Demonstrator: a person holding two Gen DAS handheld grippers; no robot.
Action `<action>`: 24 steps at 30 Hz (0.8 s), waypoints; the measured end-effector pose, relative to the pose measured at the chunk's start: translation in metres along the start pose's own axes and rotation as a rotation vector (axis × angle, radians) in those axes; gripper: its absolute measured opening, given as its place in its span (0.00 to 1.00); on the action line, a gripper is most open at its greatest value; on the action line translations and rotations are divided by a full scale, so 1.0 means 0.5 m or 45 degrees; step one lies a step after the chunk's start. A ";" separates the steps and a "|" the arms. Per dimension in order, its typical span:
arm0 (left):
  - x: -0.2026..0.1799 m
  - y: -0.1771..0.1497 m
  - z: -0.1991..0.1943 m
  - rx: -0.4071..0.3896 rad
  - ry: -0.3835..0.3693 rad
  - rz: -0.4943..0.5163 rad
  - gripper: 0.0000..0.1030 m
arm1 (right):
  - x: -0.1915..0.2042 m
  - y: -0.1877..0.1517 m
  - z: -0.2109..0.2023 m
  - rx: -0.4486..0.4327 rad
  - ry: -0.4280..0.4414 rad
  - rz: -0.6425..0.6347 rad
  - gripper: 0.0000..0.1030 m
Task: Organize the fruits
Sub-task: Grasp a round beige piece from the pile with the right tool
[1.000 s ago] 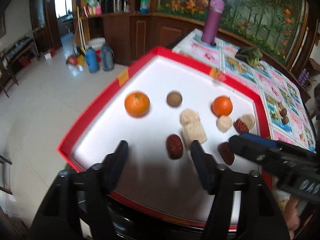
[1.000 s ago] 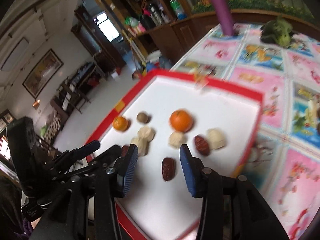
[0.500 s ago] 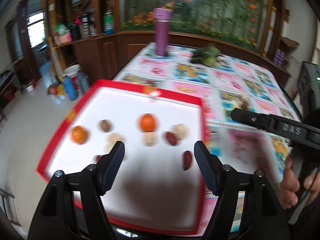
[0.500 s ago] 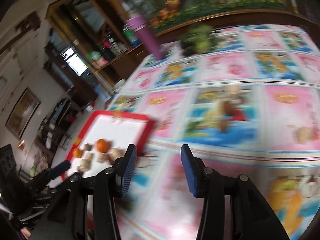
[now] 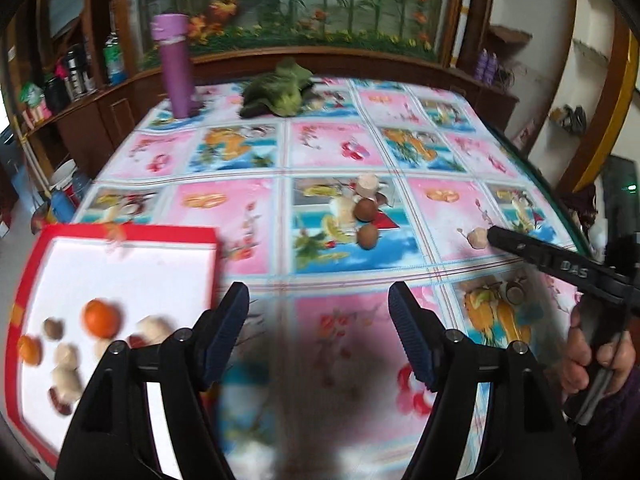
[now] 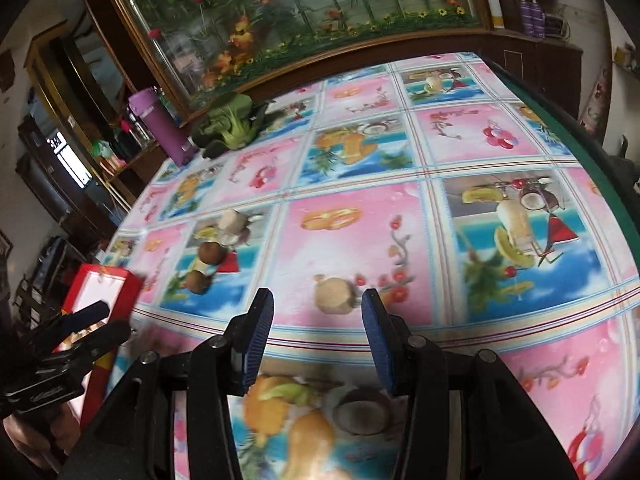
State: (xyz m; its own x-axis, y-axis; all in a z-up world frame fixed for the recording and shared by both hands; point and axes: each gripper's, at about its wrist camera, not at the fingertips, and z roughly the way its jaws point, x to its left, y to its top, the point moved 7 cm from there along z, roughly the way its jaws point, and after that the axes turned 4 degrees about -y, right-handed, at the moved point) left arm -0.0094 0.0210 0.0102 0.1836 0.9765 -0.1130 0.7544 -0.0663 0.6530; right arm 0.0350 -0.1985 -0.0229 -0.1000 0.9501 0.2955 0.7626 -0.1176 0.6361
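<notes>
Place: I'm in a lived-in home dining room.
Table: my table wears a glossy pink-and-blue fruit-print plastic tablecloth (image 6: 336,240).
Far edge: a tall purple insulated flask (image 5: 176,68) and a leafy green cabbage (image 6: 232,124).
Walls: dark carved wooden cabinets (image 5: 100,120), a large framed flower-and-bamboo mural (image 6: 304,4).

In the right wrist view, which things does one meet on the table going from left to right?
Red tray → purple bottle → brown fruits → green vegetable → pale fruit, ahead of the open right gripper.
</notes>
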 end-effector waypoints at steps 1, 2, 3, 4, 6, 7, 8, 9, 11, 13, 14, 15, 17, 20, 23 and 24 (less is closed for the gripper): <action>-0.009 0.003 0.019 0.017 -0.008 0.007 0.71 | -0.002 -0.002 0.004 0.012 -0.014 -0.013 0.44; -0.014 0.005 0.034 0.035 -0.001 0.011 0.71 | -0.004 -0.003 0.012 0.026 -0.042 -0.030 0.44; -0.019 0.005 0.046 0.050 0.005 0.019 0.71 | -0.003 -0.001 0.018 0.031 -0.055 -0.033 0.44; -0.027 0.006 0.062 0.066 0.007 0.039 0.71 | -0.006 0.000 0.024 0.042 -0.061 -0.038 0.44; -0.032 0.008 0.078 0.079 0.017 0.056 0.71 | -0.006 0.000 0.036 0.063 -0.084 -0.062 0.44; -0.034 0.009 0.084 0.084 0.013 0.056 0.71 | -0.005 0.000 0.040 0.070 -0.093 -0.070 0.44; -0.035 0.010 0.089 0.088 0.004 0.053 0.71 | -0.002 -0.001 0.048 0.087 -0.095 -0.081 0.44; -0.034 0.012 0.094 0.090 0.001 0.052 0.71 | 0.003 -0.002 0.057 0.107 -0.094 -0.093 0.44; -0.032 0.014 0.102 0.095 0.006 0.053 0.71 | 0.009 0.002 0.062 0.094 -0.117 -0.112 0.44; -0.029 0.016 0.110 0.105 0.003 0.055 0.71 | 0.017 0.004 0.068 0.095 -0.129 -0.140 0.43; -0.027 0.017 0.112 0.106 0.003 0.054 0.71 | 0.019 0.004 0.072 0.088 -0.160 -0.159 0.34; -0.027 0.018 0.113 0.105 -0.001 0.053 0.71 | 0.019 0.004 0.073 0.079 -0.190 -0.179 0.27; -0.028 0.023 0.116 0.099 -0.016 0.055 0.71 | 0.019 0.004 0.074 0.065 -0.236 -0.214 0.21; -0.035 0.034 0.120 0.090 -0.037 0.057 0.71 | 0.015 0.004 0.071 0.057 -0.234 -0.203 0.21; -0.041 0.045 0.133 0.093 -0.051 0.040 0.71 | 0.013 0.003 0.068 0.055 -0.233 -0.196 0.21; -0.043 0.049 0.139 0.095 -0.051 0.036 0.71 | 0.012 0.003 0.068 0.056 -0.229 -0.191 0.22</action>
State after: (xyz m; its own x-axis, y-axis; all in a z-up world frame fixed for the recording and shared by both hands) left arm 0.0490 -0.0160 -0.0236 0.2297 0.9651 -0.1259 0.7930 -0.1106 0.5990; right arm 0.0570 -0.1832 -0.0442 -0.1012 0.9927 0.0657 0.7752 0.0373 0.6306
